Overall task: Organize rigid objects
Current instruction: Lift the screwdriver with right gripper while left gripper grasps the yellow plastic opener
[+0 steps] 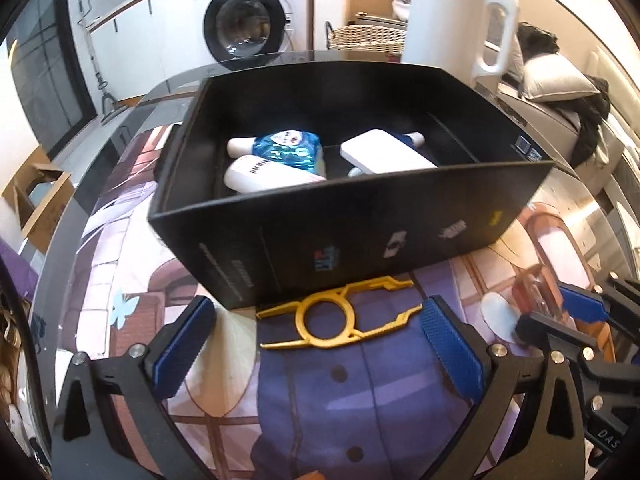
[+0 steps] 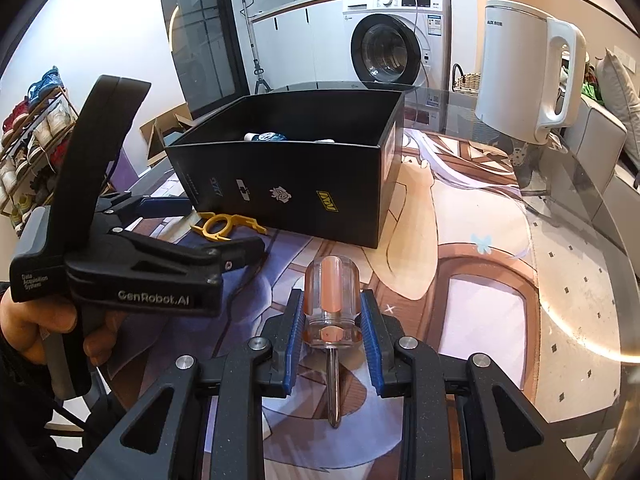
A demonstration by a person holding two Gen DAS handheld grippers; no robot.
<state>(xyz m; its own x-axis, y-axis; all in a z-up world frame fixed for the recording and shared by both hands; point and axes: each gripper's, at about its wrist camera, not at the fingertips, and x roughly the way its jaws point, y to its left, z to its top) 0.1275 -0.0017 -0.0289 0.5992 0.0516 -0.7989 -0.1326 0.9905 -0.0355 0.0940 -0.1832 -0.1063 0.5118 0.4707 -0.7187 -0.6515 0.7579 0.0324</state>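
Observation:
A stubby screwdriver (image 2: 326,300) with a clear orange handle sits between the blue pads of my right gripper (image 2: 330,320), which is shut on it, shaft pointing back toward the camera. The same screwdriver (image 1: 538,292) shows at the right of the left wrist view. My left gripper (image 1: 316,320) is open, its pads either side of a yellow plastic tool (image 1: 340,314) lying flat on the mat just in front of the black box (image 1: 360,216). In the box lie white bottles (image 1: 264,176), a blue packet (image 1: 290,146) and a white block (image 1: 386,152). The yellow tool (image 2: 224,226) and black box (image 2: 288,184) also appear in the right wrist view.
A white electric kettle (image 2: 524,68) stands on the glass table behind and right of the box. A printed mat (image 2: 460,248) covers the table. A hand (image 2: 52,324) holds the left gripper's body (image 2: 132,264). A washing machine (image 2: 394,36), wicker basket and cardboard box lie beyond the table.

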